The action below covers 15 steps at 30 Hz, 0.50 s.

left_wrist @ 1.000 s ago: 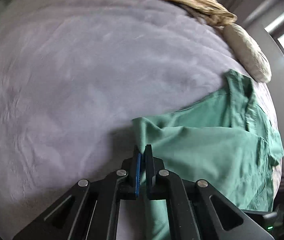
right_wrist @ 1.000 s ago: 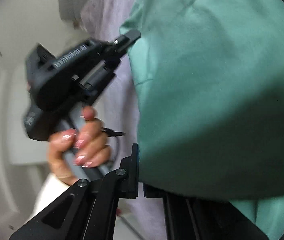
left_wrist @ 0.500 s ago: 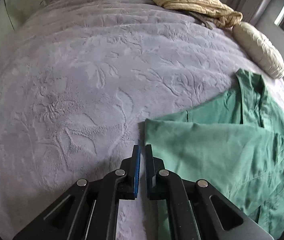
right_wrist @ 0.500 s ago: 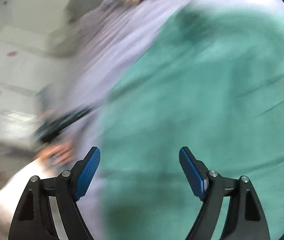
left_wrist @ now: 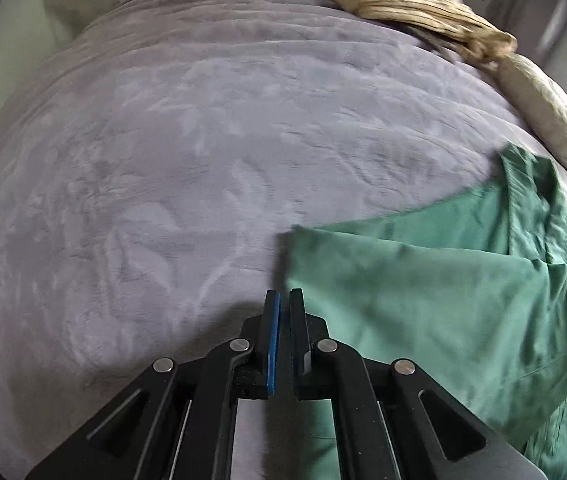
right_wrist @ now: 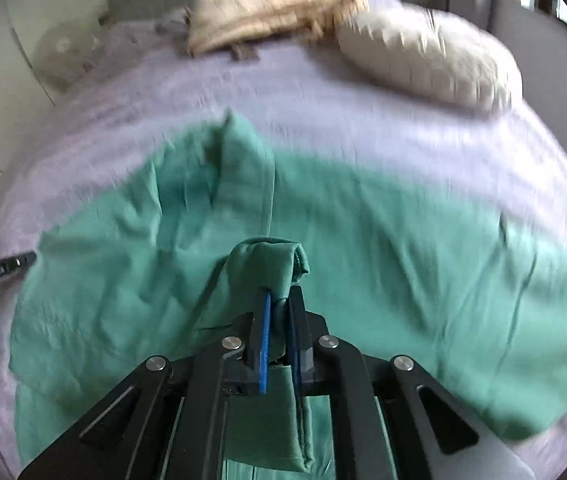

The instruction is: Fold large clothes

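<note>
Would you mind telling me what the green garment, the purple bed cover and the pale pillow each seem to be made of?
Green garment: thin woven cloth, probably cotton or a blend; matte, with fine creases and a stitched hem.
Purple bed cover: looks like plush fleece or velvet; soft nap with an embossed leaf pattern.
Pale pillow: cream fabric with a ribbed or quilted look; blur leaves the weave unclear.
</note>
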Tool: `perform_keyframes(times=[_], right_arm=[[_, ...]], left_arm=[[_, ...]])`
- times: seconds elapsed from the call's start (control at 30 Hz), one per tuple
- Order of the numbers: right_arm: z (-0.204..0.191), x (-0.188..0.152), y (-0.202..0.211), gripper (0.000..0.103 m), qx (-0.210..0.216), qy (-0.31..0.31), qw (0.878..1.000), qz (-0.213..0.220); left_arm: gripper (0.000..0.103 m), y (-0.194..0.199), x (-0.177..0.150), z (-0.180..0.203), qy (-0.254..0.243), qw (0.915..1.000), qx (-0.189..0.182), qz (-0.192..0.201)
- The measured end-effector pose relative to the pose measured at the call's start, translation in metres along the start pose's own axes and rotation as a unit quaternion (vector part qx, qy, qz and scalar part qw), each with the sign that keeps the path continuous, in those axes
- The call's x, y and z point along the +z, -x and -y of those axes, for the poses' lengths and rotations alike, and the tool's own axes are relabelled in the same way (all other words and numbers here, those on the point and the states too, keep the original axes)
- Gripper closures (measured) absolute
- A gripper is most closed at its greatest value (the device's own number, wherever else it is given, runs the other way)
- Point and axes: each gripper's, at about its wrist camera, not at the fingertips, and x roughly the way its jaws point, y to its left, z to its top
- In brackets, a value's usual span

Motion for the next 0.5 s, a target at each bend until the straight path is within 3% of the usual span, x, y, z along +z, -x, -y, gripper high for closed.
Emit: perform_keyframes(times=[0.07, 0.1, 0.13, 0.2, 0.23, 0.27, 0.3, 0.37, 0.5], right_arm=[[0.012, -0.005, -0.013, 0.094, 0.000, -0.021, 0.999, -0.028], [0.016, -0.004, -0.032, 0.093, 0.008, -0.039, 0.997, -0.065], [0.024, -0.011, -0.042, 0.089, 0.015, -0.061, 0.994, -0.092], [0.032, -0.018, -0.035, 0.075, 0.016, -0.091, 0.992, -0.086], [0.034, -0.022, -0.024, 0.061, 0.010, -0.099, 0.992, -0.084], [0.034, -0.026, -0.016, 0.054, 0.012, -0.106, 0.991, -0.080], [0.034, -0.031, -0.011, 0.047, 0.019, -0.112, 0.991, -0.076], [0.029, -0.039, 0.005, 0.048, 0.025, -0.114, 0.991, -0.073], [0.016, -0.054, 0.026, 0.048, 0.040, -0.121, 0.990, -0.060]], left_arm=[[0.098, 0.003, -0.001, -0.010, 0.020, 0.9998, -0.001, 0.000], [0.098, 0.005, -0.001, -0.013, 0.024, 0.9997, 0.001, -0.002], [0.098, 0.007, -0.003, -0.017, 0.025, 0.9996, 0.006, -0.004], [0.097, 0.012, -0.006, -0.021, 0.021, 0.9997, 0.012, -0.003], [0.074, 0.015, -0.008, -0.023, 0.019, 0.9997, 0.016, -0.003], [0.044, 0.017, -0.011, -0.025, 0.018, 0.9996, 0.020, -0.003], [0.002, 0.021, -0.014, -0.027, 0.021, 0.9995, 0.025, -0.002], [0.002, 0.033, -0.021, -0.028, 0.017, 0.9993, 0.029, 0.018], [0.002, 0.052, -0.041, -0.016, 0.001, 0.9999, -0.002, 0.016]])
